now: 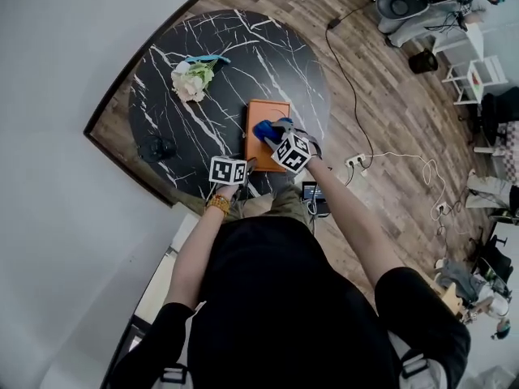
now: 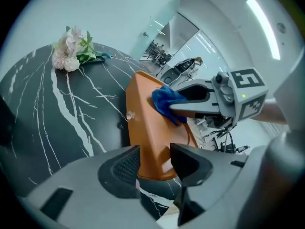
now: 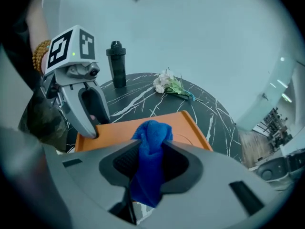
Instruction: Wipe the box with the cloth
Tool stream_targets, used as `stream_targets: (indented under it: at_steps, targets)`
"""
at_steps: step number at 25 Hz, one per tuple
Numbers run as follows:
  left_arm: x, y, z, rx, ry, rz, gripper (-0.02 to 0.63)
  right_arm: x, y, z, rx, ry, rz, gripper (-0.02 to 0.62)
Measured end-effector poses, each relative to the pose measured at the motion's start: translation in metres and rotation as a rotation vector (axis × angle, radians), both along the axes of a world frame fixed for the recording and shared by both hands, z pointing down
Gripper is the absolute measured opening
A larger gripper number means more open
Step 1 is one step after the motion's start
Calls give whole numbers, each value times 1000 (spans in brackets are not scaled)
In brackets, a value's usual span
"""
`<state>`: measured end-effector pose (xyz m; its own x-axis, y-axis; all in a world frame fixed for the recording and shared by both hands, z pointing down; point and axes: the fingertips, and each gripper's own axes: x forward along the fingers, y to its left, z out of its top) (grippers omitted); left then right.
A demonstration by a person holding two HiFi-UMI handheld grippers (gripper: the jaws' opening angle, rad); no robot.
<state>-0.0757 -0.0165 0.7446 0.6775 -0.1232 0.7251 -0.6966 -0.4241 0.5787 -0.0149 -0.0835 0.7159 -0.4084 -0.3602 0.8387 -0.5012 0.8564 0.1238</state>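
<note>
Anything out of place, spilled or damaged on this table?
Nothing spilled or damaged. The left gripper clamps the orange box's near end while the right gripper holds the blue cloth against its top. Only the flower bunch looks casual, lying on its side on the table without a vase.

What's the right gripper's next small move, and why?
Probably sweep the blue cloth across the orange box toward its far edge: the right gripper pinches the cloth against the top, and the left gripper clamps the near end.

Cloth [image 1: 263, 130] on box [image 1: 268, 110] on table [image 1: 268, 55]
</note>
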Motion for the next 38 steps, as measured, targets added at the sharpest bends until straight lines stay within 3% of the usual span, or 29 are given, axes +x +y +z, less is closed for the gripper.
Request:
stream_targets:
  at_steps: [3, 8, 12, 16, 18, 20, 23, 25, 28, 38]
  targets:
    - [5, -5, -1, 36, -22, 16, 187, -9, 25, 2, -12, 2, -60, 109]
    - [4, -2, 2, -22, 38, -41, 186, -18, 79, 6, -87, -36, -69, 109]
    - [-1, -3, -1, -35, 47, -59, 187, -20, 99, 2, -213, -94, -88, 109]
    - [1, -3, 0, -44, 32, -52, 187, -17, 99, -17, -372, -235, -218, 110]
    - [2, 1, 1, -51, 23, -43, 187, -7, 68, -34, -307, -281, -188, 112]
    - [1, 1, 0, -51, 12, -31, 187, 12, 18, -40, -176, -252, -113, 112]
    - [-1, -3, -1, -51, -14, -15, 187, 41, -48, -25, 9, -40, -90, 112]
    - [1, -2, 0, -54, -24, -12, 187, 53, -71, -10, 64, 75, -96, 112]
    - [5, 0, 0, -66, -20, -19, 187, 52, -77, 1, 58, 113, -108, 112]
    - [3, -7, 3, -103, -20, -53, 192, 40, -39, 7, 10, 48, -21, 106]
